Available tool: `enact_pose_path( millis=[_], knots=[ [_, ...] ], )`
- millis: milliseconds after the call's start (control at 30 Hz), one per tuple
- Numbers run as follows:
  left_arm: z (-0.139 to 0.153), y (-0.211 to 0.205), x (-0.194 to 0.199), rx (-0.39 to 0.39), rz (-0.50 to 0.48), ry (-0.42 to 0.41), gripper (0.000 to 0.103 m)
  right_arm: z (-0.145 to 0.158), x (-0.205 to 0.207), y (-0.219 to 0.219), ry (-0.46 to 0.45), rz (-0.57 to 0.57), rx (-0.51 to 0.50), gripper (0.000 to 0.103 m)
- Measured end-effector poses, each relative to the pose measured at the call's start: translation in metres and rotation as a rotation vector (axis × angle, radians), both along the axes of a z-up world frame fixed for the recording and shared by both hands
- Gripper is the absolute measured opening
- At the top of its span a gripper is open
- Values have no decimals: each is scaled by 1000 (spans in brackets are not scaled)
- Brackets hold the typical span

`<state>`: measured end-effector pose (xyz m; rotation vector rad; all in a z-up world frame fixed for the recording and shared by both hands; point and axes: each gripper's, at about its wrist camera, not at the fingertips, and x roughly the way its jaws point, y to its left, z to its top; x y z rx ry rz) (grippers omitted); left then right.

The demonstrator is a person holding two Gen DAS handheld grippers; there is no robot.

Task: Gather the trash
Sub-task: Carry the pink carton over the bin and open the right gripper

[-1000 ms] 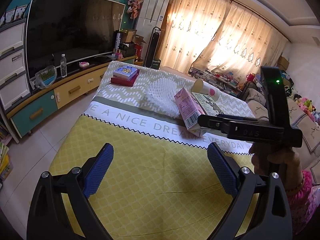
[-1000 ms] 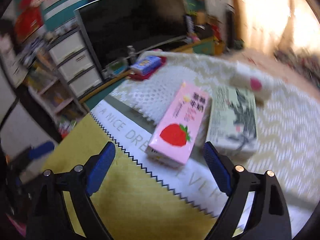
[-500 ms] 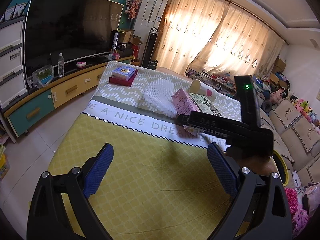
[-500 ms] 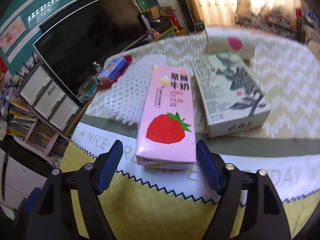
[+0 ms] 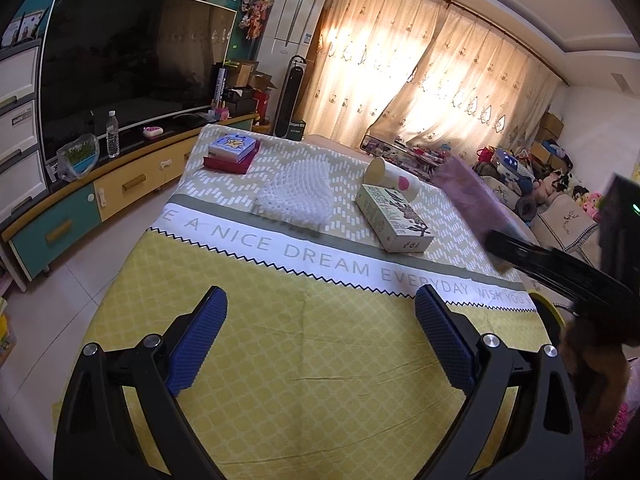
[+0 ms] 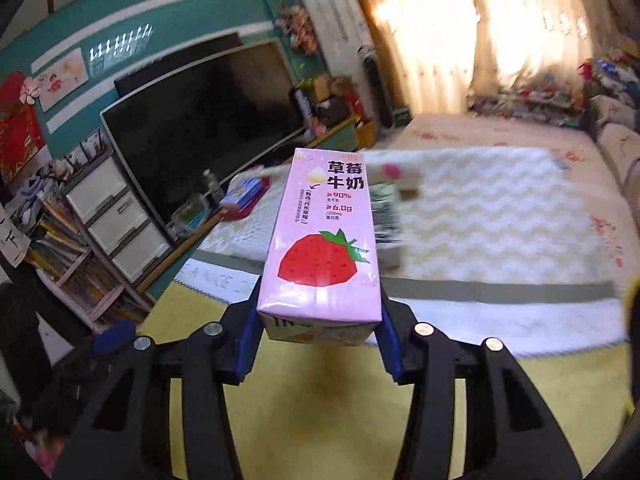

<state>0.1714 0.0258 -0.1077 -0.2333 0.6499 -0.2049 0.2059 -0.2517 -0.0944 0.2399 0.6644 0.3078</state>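
Currently, the right gripper [image 6: 318, 326] was found pinching the carton [image 6: 322, 240] at its near end, jaws having just closed onto it; the long axis ran forward along the fingers, clear above the cloth [image 5: 320, 360]. The left gripper [image 5: 320, 340] was held spread and empty. The box [image 5: 394, 216] and cup [image 5: 390, 176] lay ahead of it, judged nearer to that hand.

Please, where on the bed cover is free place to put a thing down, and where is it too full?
The yellow part of the cover, between the left tool and the lettered white band, is bare. Beyond the band it is crowded: the white foam net, green box, paper cup and books lie close.
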Motion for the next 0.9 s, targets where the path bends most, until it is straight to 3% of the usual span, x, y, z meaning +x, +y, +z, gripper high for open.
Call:
enact_pose_path(
  millis=[267, 400, 567, 767, 800, 833, 900],
  knots=[
    [12, -31, -5, 39, -45, -28, 93, 2, -73, -112, -45, -274, -81, 47],
    [17, -50, -6, 61, -69, -35, 93, -16, -92, -184, 17, -463, -118, 47],
    [20, -74, -4, 91, -102, -33, 93, -46, -100, -246, 93, -618, -154, 47],
    [17, -95, 5, 123, -127, -8, 93, -83, -87, -284, 170, -694, -176, 49],
    [15, -98, 8, 124, -127, 1, 93, -87, -86, -289, 171, -711, -177, 51],
    [14, -99, 10, 126, -126, 6, 93, -89, -85, -293, 168, -724, -177, 61],
    [12, -102, 15, 131, -124, 17, 93, -90, -87, -296, 150, -739, -175, 63]
  ],
)
